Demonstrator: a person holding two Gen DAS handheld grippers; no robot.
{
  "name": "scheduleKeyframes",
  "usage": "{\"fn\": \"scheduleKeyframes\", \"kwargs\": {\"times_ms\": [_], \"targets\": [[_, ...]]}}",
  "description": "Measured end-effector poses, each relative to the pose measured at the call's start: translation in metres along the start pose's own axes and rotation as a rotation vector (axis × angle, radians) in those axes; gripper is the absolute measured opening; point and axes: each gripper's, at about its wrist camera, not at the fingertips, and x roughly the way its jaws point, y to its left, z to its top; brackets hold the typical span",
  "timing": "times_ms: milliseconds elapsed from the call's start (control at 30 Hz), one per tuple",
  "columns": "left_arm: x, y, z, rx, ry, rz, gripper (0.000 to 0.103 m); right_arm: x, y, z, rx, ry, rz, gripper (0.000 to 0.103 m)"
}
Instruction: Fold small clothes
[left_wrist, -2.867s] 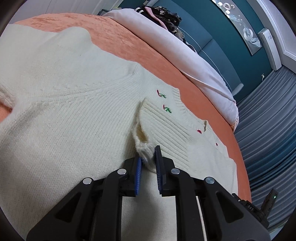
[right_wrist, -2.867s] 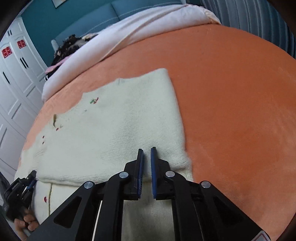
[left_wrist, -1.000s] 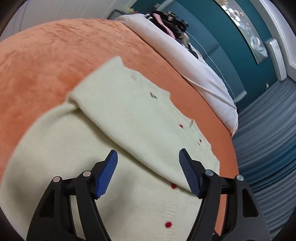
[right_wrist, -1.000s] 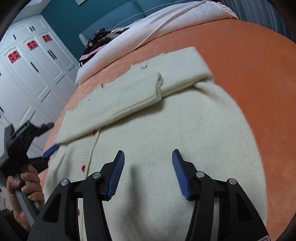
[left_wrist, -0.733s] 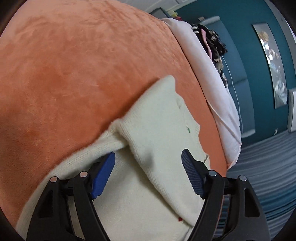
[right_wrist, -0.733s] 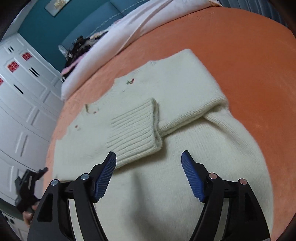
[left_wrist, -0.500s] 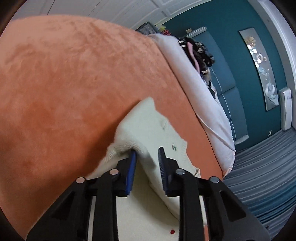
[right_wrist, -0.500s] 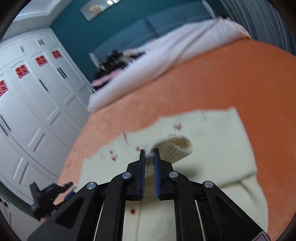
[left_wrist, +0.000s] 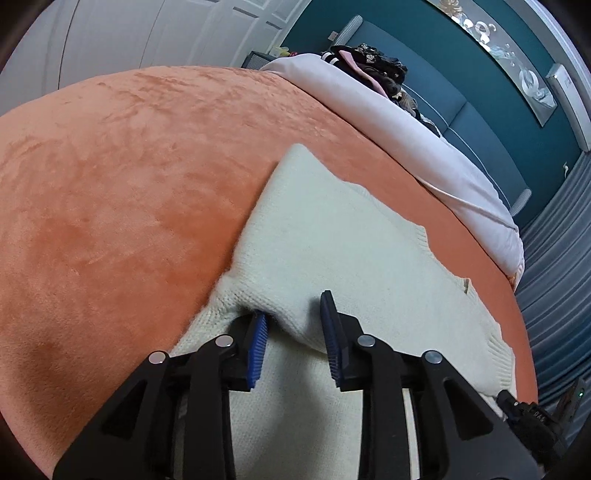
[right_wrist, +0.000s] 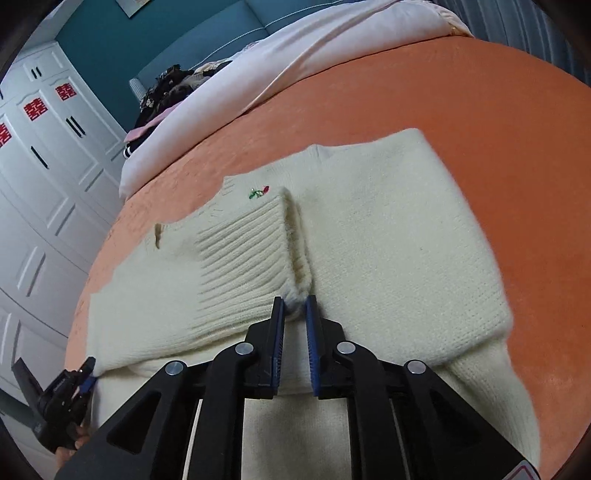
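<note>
A cream knit cardigan (left_wrist: 354, 236) lies on the orange bedspread (left_wrist: 110, 177), its sleeves folded across the body. In the left wrist view my left gripper (left_wrist: 293, 332) straddles the folded edge at the left shoulder, jaws partly open, the left pad under the fold. In the right wrist view my right gripper (right_wrist: 294, 317) is shut on the ribbed cuff (right_wrist: 255, 266) of the folded sleeve, which lies over the cardigan (right_wrist: 388, 229) near a small cherry embroidery (right_wrist: 259, 192). The left gripper also shows at the lower left of the right wrist view (right_wrist: 86, 373).
A pale pink duvet (left_wrist: 406, 147) and a heap of dark clothes (left_wrist: 369, 66) lie at the head of the bed against a teal headboard. White wardrobe doors (right_wrist: 44, 184) stand at the left. Grey curtains (left_wrist: 554, 266) hang at the right.
Both grippers opened, moved over the cardigan, then closed in. The right gripper has shut on the ribbed cuff and lowered it. The left gripper has reopened somewhat at the shoulder fold.
</note>
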Motion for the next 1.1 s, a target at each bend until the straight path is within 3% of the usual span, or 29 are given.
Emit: {"fn": "scheduleKeyframes", "kwargs": {"times_ms": [67,167,233,267,333,367,400,533,600,700,767,900,1033,1100], "targets": [[0.002,-0.004,-0.001,0.024,-0.002,0.004,0.036,-0.001,-0.004,0.0,0.017,-0.008,0.017,0.025],[0.003,-0.007,0.0,0.034,0.002,0.019,0.036,0.007,-0.01,-0.008,0.005,0.002,-0.009,0.022],[-0.001,-0.007,0.002,0.037,0.019,0.024,0.037,-0.001,-0.003,-0.004,0.02,0.036,-0.049,0.029],[-0.006,-0.008,0.002,0.046,0.032,0.027,0.04,-0.013,-0.002,-0.007,0.042,0.048,-0.052,0.031],[-0.027,-0.008,-0.004,0.072,0.057,0.033,0.057,-0.047,-0.002,-0.019,0.06,0.029,-0.024,0.049],[-0.041,-0.004,-0.01,0.07,0.067,0.036,0.07,-0.068,-0.006,-0.028,0.056,0.01,-0.022,0.054],[-0.058,0.004,-0.017,0.055,0.075,0.03,0.077,-0.091,-0.011,-0.04,0.045,-0.01,-0.036,0.061],[-0.132,0.061,-0.05,-0.093,0.123,-0.053,0.082,-0.173,-0.048,-0.103,-0.019,-0.019,-0.149,0.07],[-0.163,0.086,-0.066,-0.133,0.129,-0.004,0.09,-0.202,-0.071,-0.138,-0.018,0.036,-0.189,0.071],[-0.199,0.109,-0.089,-0.14,0.142,-0.007,0.09,-0.223,-0.1,-0.182,0.023,0.137,-0.189,0.071],[-0.209,0.108,-0.1,-0.119,0.165,-0.009,0.09,-0.234,-0.103,-0.202,0.056,0.138,-0.159,0.071],[-0.207,0.098,-0.116,-0.102,0.223,-0.055,0.098,-0.23,-0.09,-0.216,0.103,0.168,-0.038,0.074],[-0.201,0.09,-0.118,-0.128,0.254,-0.066,0.098,-0.217,-0.076,-0.22,0.103,0.149,-0.035,0.075],[-0.199,0.089,-0.115,-0.164,0.273,-0.106,0.091,-0.218,-0.075,-0.221,0.117,0.142,0.005,0.075]]}}
